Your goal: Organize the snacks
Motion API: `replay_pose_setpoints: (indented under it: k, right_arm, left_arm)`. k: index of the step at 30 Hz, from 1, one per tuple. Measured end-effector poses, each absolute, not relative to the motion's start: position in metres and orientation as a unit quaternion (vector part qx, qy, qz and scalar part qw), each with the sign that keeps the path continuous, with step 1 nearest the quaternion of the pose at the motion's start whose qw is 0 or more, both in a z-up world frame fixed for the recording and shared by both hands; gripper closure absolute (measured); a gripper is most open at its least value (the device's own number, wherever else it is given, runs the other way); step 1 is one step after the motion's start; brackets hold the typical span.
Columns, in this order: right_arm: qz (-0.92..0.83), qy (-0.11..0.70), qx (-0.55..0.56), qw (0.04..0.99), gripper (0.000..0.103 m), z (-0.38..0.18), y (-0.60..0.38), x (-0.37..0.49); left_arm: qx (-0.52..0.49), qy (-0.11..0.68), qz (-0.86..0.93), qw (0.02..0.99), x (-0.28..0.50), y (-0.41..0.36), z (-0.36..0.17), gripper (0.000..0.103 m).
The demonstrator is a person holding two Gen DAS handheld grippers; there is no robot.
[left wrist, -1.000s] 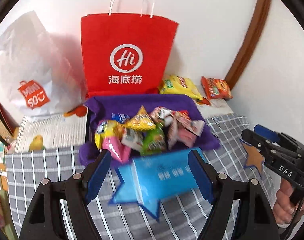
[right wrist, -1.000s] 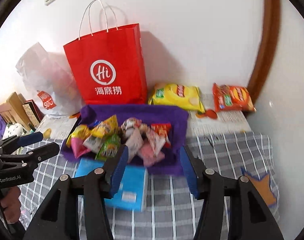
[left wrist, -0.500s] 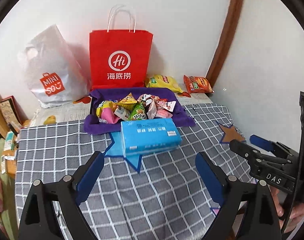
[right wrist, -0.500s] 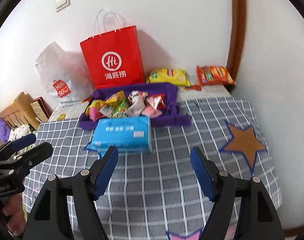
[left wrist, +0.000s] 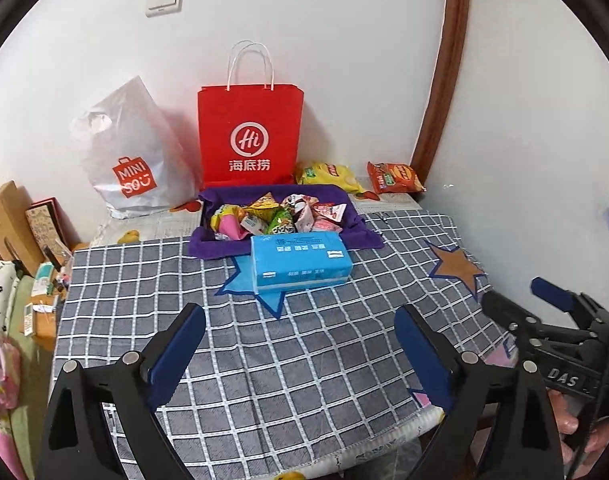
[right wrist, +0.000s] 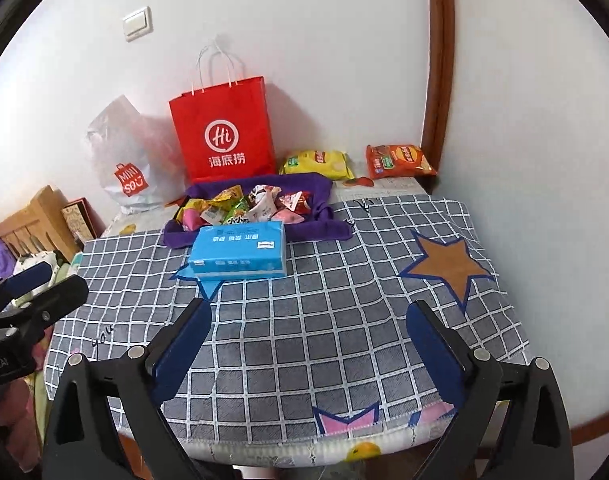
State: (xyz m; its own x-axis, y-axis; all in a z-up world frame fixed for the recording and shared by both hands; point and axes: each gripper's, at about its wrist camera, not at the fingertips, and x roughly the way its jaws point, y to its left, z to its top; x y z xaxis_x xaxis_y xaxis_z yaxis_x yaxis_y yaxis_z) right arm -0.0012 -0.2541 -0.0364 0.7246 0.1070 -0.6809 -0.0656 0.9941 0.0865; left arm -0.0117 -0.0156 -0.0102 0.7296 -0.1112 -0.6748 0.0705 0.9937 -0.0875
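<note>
My left gripper (left wrist: 300, 332): finger bases cut off by bottom edge. Same for my right gripper (right wrist: 308, 328). My right hand (left wrist: 572, 424) mostly hidden behind gripper body at frame edge; my left hand (right wrist: 8, 420) likewise, dim. Tissue pack (left wrist: 300, 260) hides front of purple cloth (left wrist: 208, 240) and part of blue star (left wrist: 240, 280). Snack packets (left wrist: 280, 216) piled, lower ones covered, print too small to read. Red bag (left wrist: 250, 136) base behind cloth. Clutter (left wrist: 24, 248) beside worktop (left wrist: 264, 360) cropped, indistinct.
</note>
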Motion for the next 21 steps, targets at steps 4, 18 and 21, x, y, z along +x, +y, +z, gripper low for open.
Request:
replay_pose_setpoints:
  k: [4,18,21]
  right_arm:
    - [0.047,0.362,0.024,0.931,0.006,-0.034,-0.254,-0.008]
    - [0.055,0.357,0.011,0.933,0.006,-0.032,-0.247,-0.016]
    - [0.055,0.357,0.012,0.932,0.006,-0.032,-0.247,-0.016]
  left_arm:
    - [-0.027,0.369,-0.045,0.928,-0.014,-0.017,-0.011,0.007]
    - [-0.027,0.38,-0.035,0.924,-0.012,-0.018,-0.016,0.007]
    - [-0.027,0.382,-0.032,0.923,-0.012,-0.018,-0.017,0.007]
